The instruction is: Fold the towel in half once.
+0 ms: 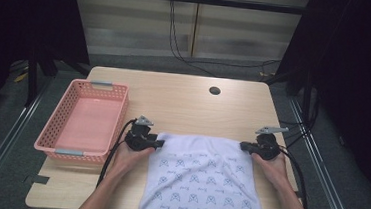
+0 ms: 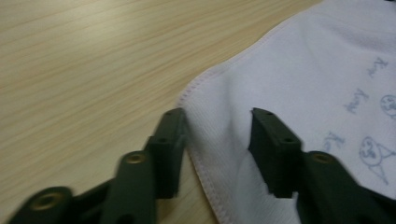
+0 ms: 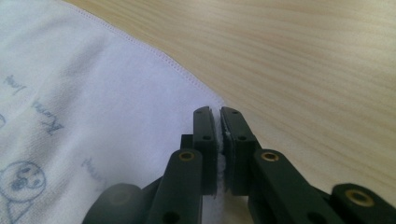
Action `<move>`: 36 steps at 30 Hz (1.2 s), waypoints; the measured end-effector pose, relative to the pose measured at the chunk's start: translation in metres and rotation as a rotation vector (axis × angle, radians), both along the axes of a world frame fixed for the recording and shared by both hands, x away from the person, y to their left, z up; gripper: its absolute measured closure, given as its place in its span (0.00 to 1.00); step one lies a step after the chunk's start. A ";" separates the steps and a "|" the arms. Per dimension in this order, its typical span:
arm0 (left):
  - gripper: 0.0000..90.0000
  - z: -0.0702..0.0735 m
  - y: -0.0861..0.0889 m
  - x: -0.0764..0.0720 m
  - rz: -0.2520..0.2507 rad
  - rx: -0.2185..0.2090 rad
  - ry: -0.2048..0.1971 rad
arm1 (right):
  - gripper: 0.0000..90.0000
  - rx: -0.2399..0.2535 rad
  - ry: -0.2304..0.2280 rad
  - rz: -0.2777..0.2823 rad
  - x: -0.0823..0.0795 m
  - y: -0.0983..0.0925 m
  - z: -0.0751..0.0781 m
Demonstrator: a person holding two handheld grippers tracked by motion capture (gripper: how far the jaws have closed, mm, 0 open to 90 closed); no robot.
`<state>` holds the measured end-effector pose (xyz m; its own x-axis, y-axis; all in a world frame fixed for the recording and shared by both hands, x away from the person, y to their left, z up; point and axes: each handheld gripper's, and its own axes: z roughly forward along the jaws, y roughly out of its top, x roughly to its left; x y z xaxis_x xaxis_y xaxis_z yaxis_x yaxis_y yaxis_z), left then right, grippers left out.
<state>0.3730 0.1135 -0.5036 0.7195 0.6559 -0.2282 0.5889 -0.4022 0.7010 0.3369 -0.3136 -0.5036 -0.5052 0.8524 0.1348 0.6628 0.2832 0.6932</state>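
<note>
A white cloth printed with small drawings lies flat on the table, from the middle down to the six o'clock edge. The right hand-held gripper sits at the cloth's two o'clock corner, jaws pinched tight on the hem; in the right gripper view a thin fold of fabric shows between the pads. The left hand-held gripper is at the ten o'clock corner. In the left gripper view its jaws stand narrow but apart, straddling the stitched edge without pressing it, so that corner is not gripped yet.

To do this well, I'd say the left jaws should close squarely over the hem, as deep as the right ones, before anything is lifted. Then both corners should rise together so the cloth stays taut and even.

At nine o'clock a pink basket stands just beside the left hand; nothing lies in it.
</note>
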 end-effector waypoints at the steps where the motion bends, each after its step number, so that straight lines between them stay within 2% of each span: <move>1: 0.83 0.001 -0.002 0.001 -0.016 0.006 0.011 | 0.95 0.012 0.006 0.006 0.000 -0.001 0.000; 2: 0.89 0.001 -0.004 0.002 -0.027 0.010 0.013 | 0.95 0.023 0.004 0.011 -0.001 -0.001 0.001; 4: 0.94 0.005 -0.004 0.001 -0.038 -0.028 0.025 | 0.95 0.039 -0.002 0.010 -0.003 -0.004 0.008; 5: 0.94 0.009 -0.003 0.000 -0.041 -0.048 0.017 | 0.95 0.047 -0.026 0.016 -0.005 -0.007 0.014; 8: 0.95 0.026 0.002 -0.004 -0.058 -0.106 -0.022 | 0.96 0.140 -0.087 0.000 -0.012 -0.021 0.037; 10: 0.95 0.039 0.003 -0.006 -0.061 -0.115 -0.059 | 0.96 0.152 -0.118 0.002 -0.016 -0.025 0.048; 12: 0.95 0.050 0.005 -0.004 -0.052 -0.146 -0.074 | 0.96 0.179 -0.144 -0.002 -0.016 -0.027 0.059; 14: 0.94 0.060 0.006 0.001 -0.044 -0.142 -0.089 | 0.96 0.205 -0.167 -0.008 -0.014 -0.028 0.069; 20: 0.95 0.094 0.010 0.020 -0.025 -0.168 -0.143 | 0.96 0.225 -0.225 -0.021 0.005 -0.032 0.103; 23: 0.95 0.111 0.009 0.028 -0.035 -0.170 -0.169 | 0.96 0.256 -0.263 -0.039 0.014 -0.037 0.120; 25: 0.96 0.121 0.007 0.033 -0.024 -0.179 -0.188 | 0.96 0.291 -0.284 -0.050 0.019 -0.041 0.130; 29: 0.96 0.134 0.005 0.044 -0.015 -0.206 -0.198 | 0.96 0.277 -0.296 -0.059 0.030 -0.043 0.140; 34: 0.96 0.147 0.002 0.063 -0.007 -0.183 -0.219 | 0.96 0.272 -0.294 -0.065 0.049 -0.044 0.152; 36: 0.96 0.156 0.002 0.069 -0.002 -0.207 -0.225 | 0.96 0.254 -0.296 -0.068 0.057 -0.042 0.160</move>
<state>0.4424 0.1155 -0.3481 0.7682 0.6109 -0.1915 0.4091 -0.2383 0.8808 0.3942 -0.3560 -0.3433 -0.4978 0.8432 0.2030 0.4352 0.0404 0.8994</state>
